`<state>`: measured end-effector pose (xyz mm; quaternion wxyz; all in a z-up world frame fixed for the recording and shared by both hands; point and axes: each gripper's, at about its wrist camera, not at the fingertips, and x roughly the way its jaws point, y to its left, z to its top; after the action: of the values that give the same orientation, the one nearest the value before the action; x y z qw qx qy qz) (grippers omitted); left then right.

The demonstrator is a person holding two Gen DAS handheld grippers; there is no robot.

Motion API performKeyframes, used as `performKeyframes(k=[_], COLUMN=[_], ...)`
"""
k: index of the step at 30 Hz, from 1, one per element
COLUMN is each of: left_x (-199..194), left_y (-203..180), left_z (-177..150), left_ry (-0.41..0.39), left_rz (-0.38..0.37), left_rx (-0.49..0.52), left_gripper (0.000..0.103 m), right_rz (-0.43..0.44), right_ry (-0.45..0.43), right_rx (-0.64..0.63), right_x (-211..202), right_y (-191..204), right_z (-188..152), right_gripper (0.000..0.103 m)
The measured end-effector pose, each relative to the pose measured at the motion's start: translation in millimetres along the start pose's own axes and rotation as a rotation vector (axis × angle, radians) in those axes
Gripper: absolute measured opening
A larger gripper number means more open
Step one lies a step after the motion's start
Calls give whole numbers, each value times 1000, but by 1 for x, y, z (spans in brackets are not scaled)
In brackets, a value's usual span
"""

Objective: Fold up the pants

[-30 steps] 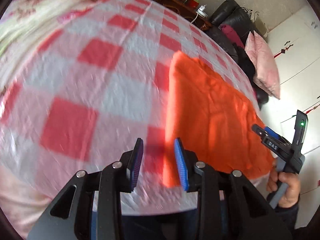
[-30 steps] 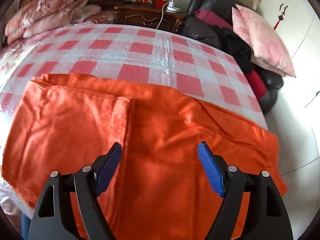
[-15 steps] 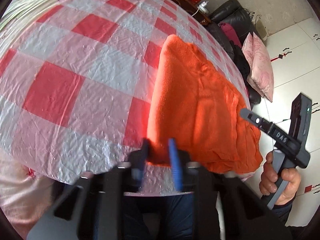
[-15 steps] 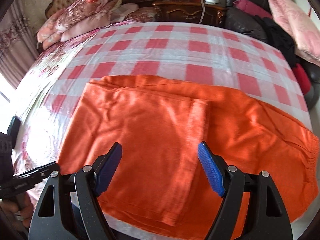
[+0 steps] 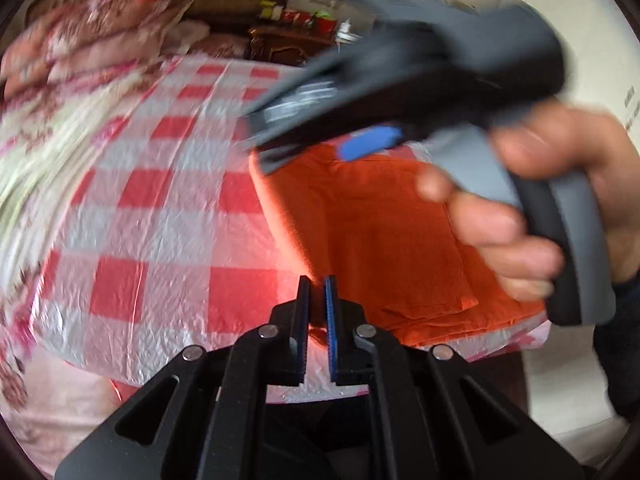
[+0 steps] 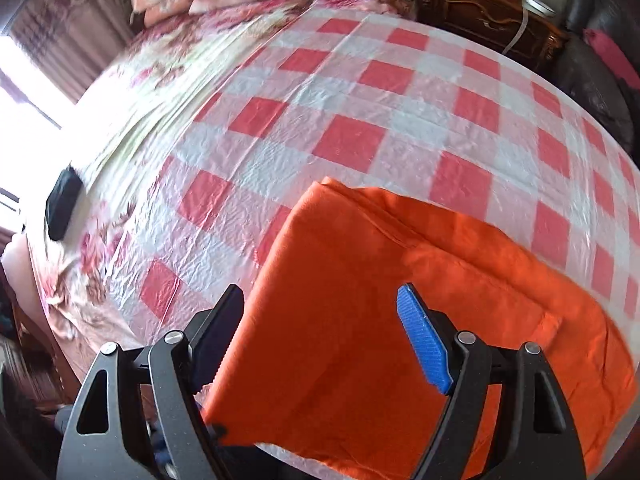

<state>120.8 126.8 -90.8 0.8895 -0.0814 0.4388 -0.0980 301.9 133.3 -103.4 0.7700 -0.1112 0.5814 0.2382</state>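
Red-and-white checked plastic sheet [image 6: 400,92] covers the bed, with floral bedding [image 6: 168,76] at its far left. Folded orange pants [image 6: 400,320] lie at the near right edge. The left tool [image 5: 316,292] is nearly closed, pinching the pants' near left corner. The right tool [image 6: 320,320] hangs wide open above the pants, gripping nothing.

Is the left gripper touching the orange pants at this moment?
Touching. In the left wrist view the left gripper has its jaws nearly closed on the near corner of the orange pants, with orange cloth showing in the narrow slot between them.
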Motion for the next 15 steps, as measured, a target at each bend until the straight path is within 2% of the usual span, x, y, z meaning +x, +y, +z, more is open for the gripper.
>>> performKeyframes(k=[4, 6, 7, 8, 10, 11, 15], left_x=[-3, -7, -7, -8, -12, -16, -34], left_y=[-32, -42, -43, -41, -30, -24, 10], left_z=[5, 8, 10, 14, 20, 23, 34], left_ry=[-37, -56, -62, -77, -89, -101, -155], left_rz=[26, 9, -4, -21, -83, -107, -116], left_rx=[103, 135, 133, 111, 53, 23, -65], left_gripper=[7, 7, 7, 7, 7, 7, 6], right_rz=[-34, -36, -44, -38, -4, 14, 70], right_ry=[62, 83, 83, 80, 49, 16, -32], right_rx=[-88, -105, -103, -86, -55, -41, -1], right_x=[22, 33, 35, 33, 22, 11, -10], right_y=[18, 16, 10, 3, -12, -21, -28], right_z=[7, 4, 3, 2, 2, 4, 21], right_gripper=[76, 56, 32, 15, 7, 7, 7])
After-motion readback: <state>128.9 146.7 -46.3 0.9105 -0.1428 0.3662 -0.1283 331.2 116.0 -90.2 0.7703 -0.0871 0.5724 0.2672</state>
